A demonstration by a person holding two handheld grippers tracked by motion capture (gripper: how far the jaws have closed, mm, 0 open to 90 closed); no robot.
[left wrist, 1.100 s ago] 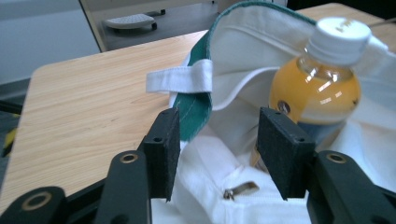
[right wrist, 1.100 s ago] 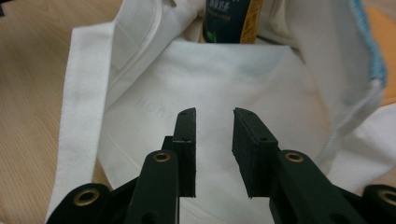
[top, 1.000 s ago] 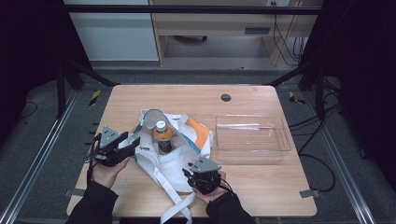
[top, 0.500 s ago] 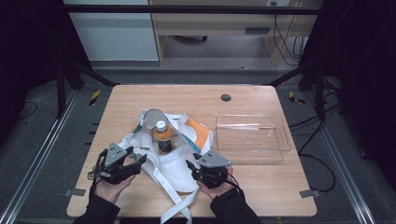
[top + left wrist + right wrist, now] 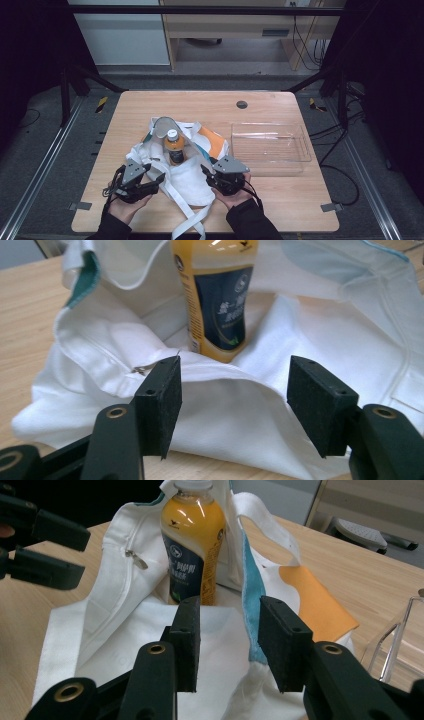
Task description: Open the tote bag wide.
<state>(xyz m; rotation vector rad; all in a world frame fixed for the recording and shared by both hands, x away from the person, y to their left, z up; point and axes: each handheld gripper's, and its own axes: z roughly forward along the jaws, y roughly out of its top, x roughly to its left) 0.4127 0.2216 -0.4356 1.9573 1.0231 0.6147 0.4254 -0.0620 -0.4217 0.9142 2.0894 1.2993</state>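
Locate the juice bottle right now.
In the high view the juice bottle stands upright in the open white tote bag, left of the clear tray and just beyond both hand-held grippers.

The high view looks forward and down on the whole table (image 5: 150, 107) from the near side. Both gripper views sit low and close, facing the bottle (image 5: 216, 295) in the bag (image 5: 125, 645) from opposite sides.

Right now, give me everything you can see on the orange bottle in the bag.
The bottle is clear plastic, filled with orange drink, with a white cap and a dark blue label bearing white print. It stands upright, slightly tilted, inside the open mouth of the white cloth bag, whose fabric wraps its base and sides. The bag lies on the wooden table. Neither gripper touches the bottle.
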